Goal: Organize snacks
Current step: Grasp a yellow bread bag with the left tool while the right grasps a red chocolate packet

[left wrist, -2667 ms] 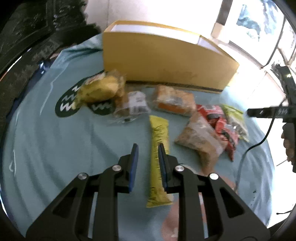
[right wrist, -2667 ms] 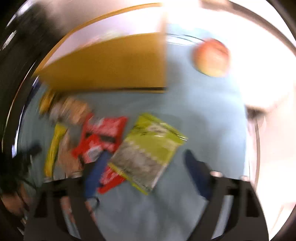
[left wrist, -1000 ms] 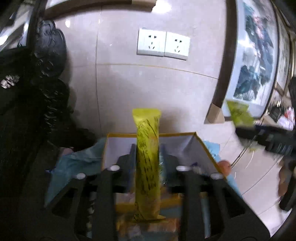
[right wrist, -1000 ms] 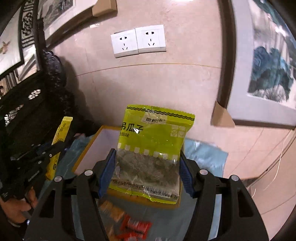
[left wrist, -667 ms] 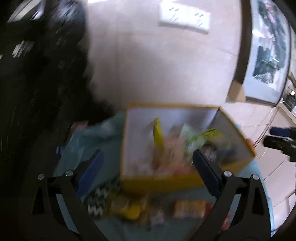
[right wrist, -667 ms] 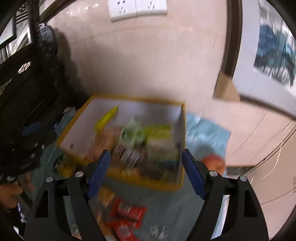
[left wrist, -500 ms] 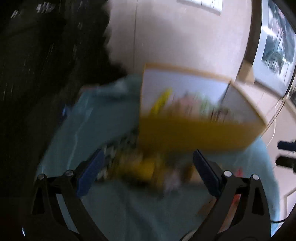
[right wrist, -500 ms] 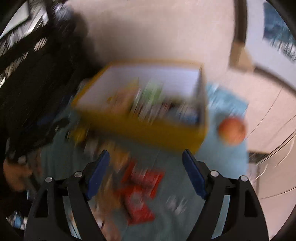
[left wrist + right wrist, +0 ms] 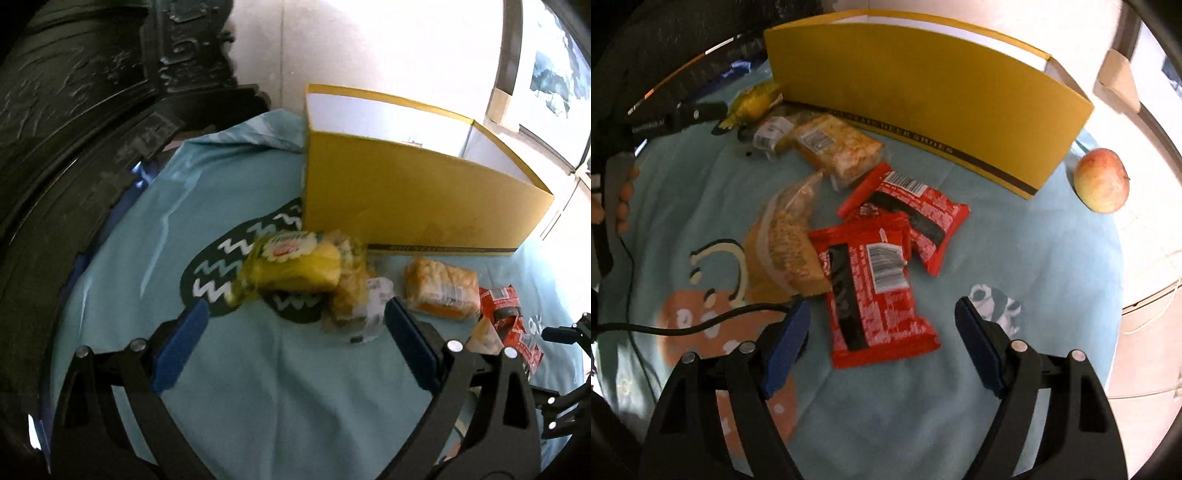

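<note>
A yellow cardboard box [image 9: 406, 199] stands open at the back of the table; it also shows in the right wrist view [image 9: 923, 92]. My left gripper [image 9: 295, 350] is open and empty, just short of a yellow wrapped cake [image 9: 295, 269] and a clear-wrapped pastry [image 9: 354, 299]. An orange-bottomed bread pack [image 9: 439, 291] lies to the right. My right gripper [image 9: 882, 339] is open and empty, its jaws either side of the near end of a red snack pack [image 9: 871, 288]. A second red pack [image 9: 912, 210] and a tan biscuit bag [image 9: 786, 243] lie beside it.
A teal cloth [image 9: 258, 387] covers the round table. An apple [image 9: 1102, 181] sits right of the box. A black cable [image 9: 683, 325] runs across the cloth at left. Dark carved furniture [image 9: 74, 110] stands left of the table.
Both grippers let go of the yellow stick pack and the green seed bag over the box, opened, then swung down to the snacks on the cloth.
</note>
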